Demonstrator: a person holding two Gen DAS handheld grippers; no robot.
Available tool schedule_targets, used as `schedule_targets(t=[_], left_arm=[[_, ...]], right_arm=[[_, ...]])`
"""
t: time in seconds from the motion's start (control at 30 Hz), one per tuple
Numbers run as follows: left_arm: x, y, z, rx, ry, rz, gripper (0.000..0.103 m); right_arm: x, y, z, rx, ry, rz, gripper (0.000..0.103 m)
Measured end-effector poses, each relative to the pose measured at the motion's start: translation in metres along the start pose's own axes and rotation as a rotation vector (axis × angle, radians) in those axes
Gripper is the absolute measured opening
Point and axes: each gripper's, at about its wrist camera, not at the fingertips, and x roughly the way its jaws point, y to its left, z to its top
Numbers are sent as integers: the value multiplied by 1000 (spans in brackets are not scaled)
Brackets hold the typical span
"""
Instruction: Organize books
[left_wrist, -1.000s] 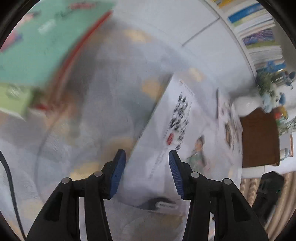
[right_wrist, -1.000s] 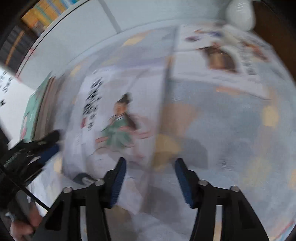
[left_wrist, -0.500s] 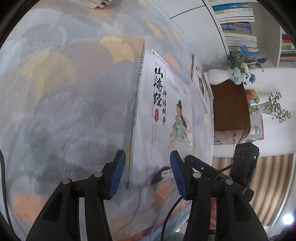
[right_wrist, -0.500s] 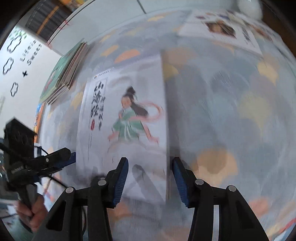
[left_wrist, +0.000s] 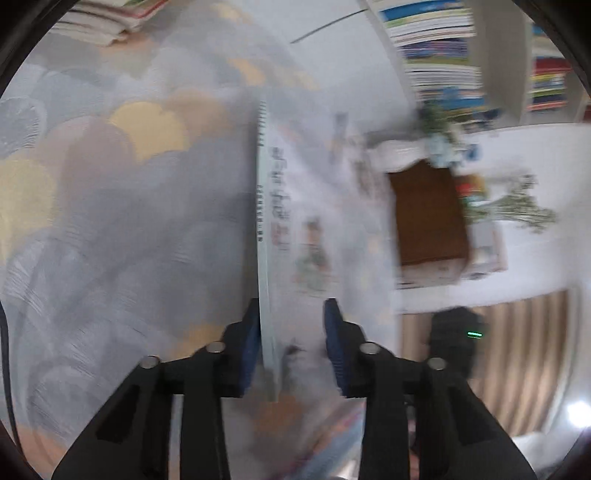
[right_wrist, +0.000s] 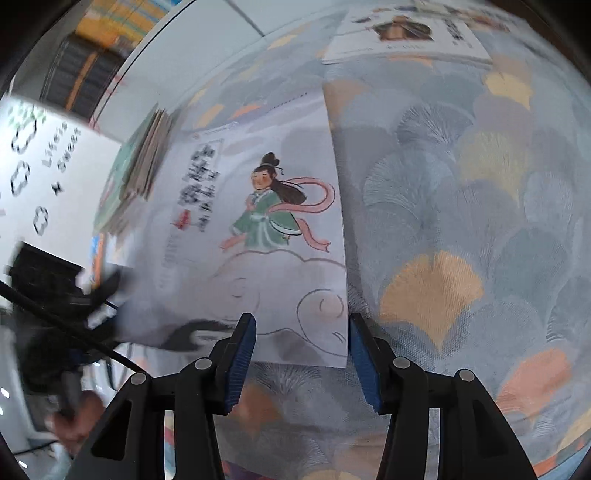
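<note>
Left wrist view: the white picture book (left_wrist: 314, 229) lies directly ahead of the left gripper (left_wrist: 291, 347), its long axis running away from the camera along the fingers.
Left gripper state: jaws apart, straddling the book's near edge; the spine edge sits against the inner face of the left finger, the right finger stands clear. Blur hides whether the book is lifted.
Surface: patterned cloth (left_wrist: 110, 221) covering the desk; a stack of books (left_wrist: 107, 18) sits at its far left corner.
Right wrist view: the same book (right_wrist: 258, 240) lies flat on the cloth, ahead and left of the right gripper (right_wrist: 301, 354).
Right gripper state: open, holding nothing; its fingers frame the book's near right corner without touching.
Second book (right_wrist: 406, 37): near the far edge, well apart.
Key relation: the left gripper is nearer, already astride the near edge, so closing there looks like the next move.
</note>
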Motion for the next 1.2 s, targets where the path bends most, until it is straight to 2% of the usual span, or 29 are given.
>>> schedule_targets(t=[0.13, 0.23, 0.33, 0.4, 0.5, 0.6, 0.67, 0.7, 0.73, 0.8, 0.87, 0.93, 1.0, 1.03, 1.1, 1.2], left_arm=[[3, -5, 0, -45, -18, -55, 21], [6, 4, 2, -153, 4, -155, 21], [11, 17, 7, -293, 25, -258, 21], [11, 16, 8, -333, 38, -293, 21], [12, 15, 11, -395, 48, -363, 21], [12, 15, 10, -424, 60, -386, 21], [14, 18, 10, -453, 66, -405, 21], [15, 17, 11, -453, 73, -403, 21], [14, 15, 12, -429, 71, -368, 21], [9, 10, 16, -346, 63, -257, 21], [9, -2, 19, -234, 61, -120, 21], [10, -23, 18, -70, 44, 21, 21], [13, -40, 16, 30, 35, 91, 21], [12, -46, 14, 68, 26, 107, 21], [5, -60, 14, 123, -5, 86, 21], [-10, -74, 21, 183, -48, 35, 21]], right_arm=[[0, -7, 1, 50, 8, 46, 51], [-3, -15, 2, 103, 21, 93, 51], [-4, -35, 1, 224, 32, 210, 51], [-2, -53, -2, 328, 47, 316, 51], [5, -66, -4, 420, 51, 415, 51], [15, -65, 0, 456, 59, 490, 53], [22, -59, 5, 457, 69, 506, 56], [24, -56, 8, 453, 64, 509, 56], [25, -52, 11, 446, 54, 518, 53], [22, -44, 18, 415, 31, 459, 48], [11, -37, 21, 322, 12, 367, 36], [6, -21, 21, 210, -2, 249, 36], [-1, 5, 21, 72, -28, 103, 36], [-4, 17, 21, 12, -41, 44, 36], [-9, 44, 19, -133, -74, -72, 36], [-19, 68, 12, -268, -102, -112, 36]])
